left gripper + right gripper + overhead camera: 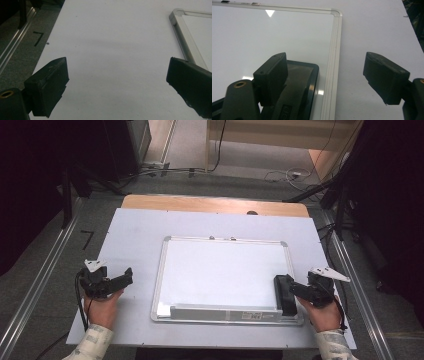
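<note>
Nearest the person, two sleeved forearms come in from the bottom edge of the high view, each hand w/ a black gripper. Left hand [102, 306] holds the left gripper [125, 277] over bare white sheet, just left of the whiteboard; in the left gripper view [117, 83] its jaws stand wide apart w/ nothing between them, only the white sheet [112, 45] below. Right hand [325, 312] holds the right gripper [295, 290] at the board's near right corner; in the right gripper view [325, 80] the jaws are also spread wide, gripping nothing. Its left jaw hangs over the black eraser [304, 82], its right jaw over bare sheet beyond the frame; can't tell if the jaw touches the eraser.

Eraser [284, 294] lies flat on the whiteboard [225, 270], at the near right corner, just inside the silver frame. A grey tray strip [225, 311] runs along the board's near edge. Board surface is blank white, w/ a glare spot in the right gripper view.

Board sits roughly mid-sheet. The sheet [135, 230] covers most of a wooden table [210, 204], whose far edge shows past it. A dark "7" mark [88, 239] sits on the grey floor left of the sheet, beside a metal rail [40, 285]. Farthest off: cables [290, 174] on the floor and dark stands at both sides.
</note>
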Available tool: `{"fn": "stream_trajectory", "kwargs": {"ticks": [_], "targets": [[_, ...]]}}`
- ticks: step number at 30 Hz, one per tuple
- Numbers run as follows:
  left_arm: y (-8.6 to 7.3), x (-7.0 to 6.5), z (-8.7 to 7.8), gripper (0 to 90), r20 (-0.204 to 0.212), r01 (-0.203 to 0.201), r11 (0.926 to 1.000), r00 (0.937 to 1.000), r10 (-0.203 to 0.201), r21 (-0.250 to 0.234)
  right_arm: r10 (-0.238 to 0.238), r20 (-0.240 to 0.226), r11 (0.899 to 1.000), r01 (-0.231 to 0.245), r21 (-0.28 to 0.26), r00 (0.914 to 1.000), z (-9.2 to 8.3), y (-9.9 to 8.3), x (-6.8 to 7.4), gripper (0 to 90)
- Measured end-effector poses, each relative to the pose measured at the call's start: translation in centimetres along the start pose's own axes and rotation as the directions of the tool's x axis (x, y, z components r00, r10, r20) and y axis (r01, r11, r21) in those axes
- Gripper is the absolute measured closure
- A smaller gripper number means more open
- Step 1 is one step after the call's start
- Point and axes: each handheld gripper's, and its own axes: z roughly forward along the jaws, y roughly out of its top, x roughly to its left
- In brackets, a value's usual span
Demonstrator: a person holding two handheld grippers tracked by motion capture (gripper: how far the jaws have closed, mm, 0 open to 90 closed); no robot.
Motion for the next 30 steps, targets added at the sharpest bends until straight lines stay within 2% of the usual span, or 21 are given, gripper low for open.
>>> {"fn": "stream_trajectory", "kwargs": {"ticks": [11,30], "targets": [[0.0,0.0,0.0,4.6,0.000,-0.001,1.0000,1.0000,0.001,-0.001,0.022,0.016,1.000,-0.022,-0.017,0.9996,-0.3,0.0,-1.4,18.5],[0.0,0.0,-0.1,4.6,0.003,0.000,1.0000,1.0000,0.000,-0.004,0.055,0.062,0.998,-0.054,-0.013,0.9966,-0.5,-0.3,-3.6,18.5]]}}
